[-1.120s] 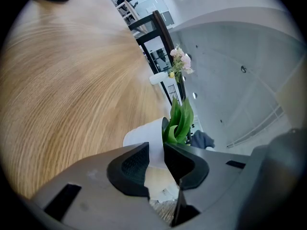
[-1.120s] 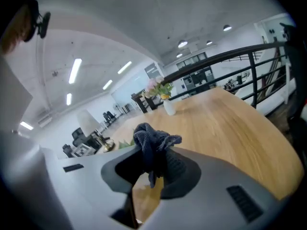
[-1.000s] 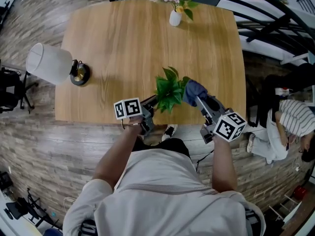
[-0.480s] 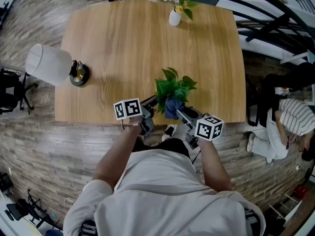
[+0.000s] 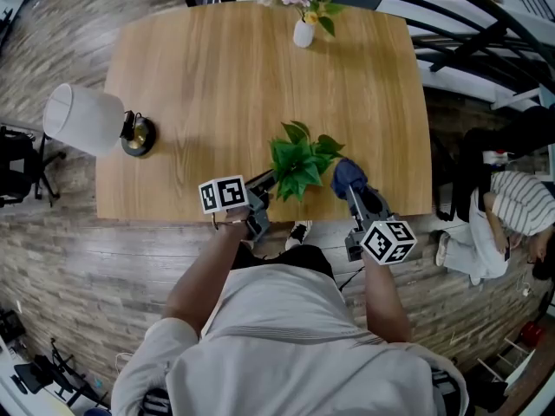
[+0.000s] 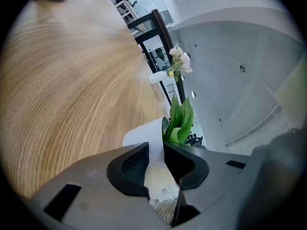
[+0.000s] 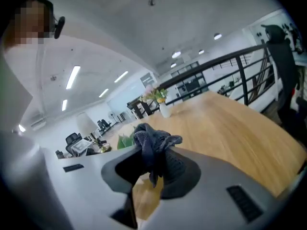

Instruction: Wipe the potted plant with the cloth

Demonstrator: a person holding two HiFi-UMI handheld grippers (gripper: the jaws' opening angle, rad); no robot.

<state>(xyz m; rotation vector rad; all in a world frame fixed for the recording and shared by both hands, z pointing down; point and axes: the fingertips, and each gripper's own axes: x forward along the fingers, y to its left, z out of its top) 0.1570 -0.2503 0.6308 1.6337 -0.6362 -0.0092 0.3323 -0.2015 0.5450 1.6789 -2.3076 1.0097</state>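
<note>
A small green-leaved potted plant (image 5: 299, 156) stands near the front edge of the wooden table (image 5: 217, 68). In the left gripper view its white pot (image 6: 146, 137) sits between the jaws, with leaves (image 6: 181, 120) rising behind. My left gripper (image 5: 266, 181) is shut on that pot from the plant's left. My right gripper (image 5: 349, 183) is just right of the foliage, shut on a bunched blue-grey cloth (image 5: 346, 173). In the right gripper view the cloth (image 7: 152, 143) bulges out above the jaws, and a bit of leaf (image 7: 125, 141) shows to its left.
A lamp with a white shade (image 5: 82, 120) lies at the table's left edge. A white vase of pink flowers (image 5: 303, 29) stands at the far edge. Black railings (image 5: 473, 33) run behind on the right, where a person (image 5: 512, 206) sits.
The right gripper with the cloth swept in across the front of the plant half a second ago, then drew back out to the plant's right side. The left gripper stayed still on the pot.
</note>
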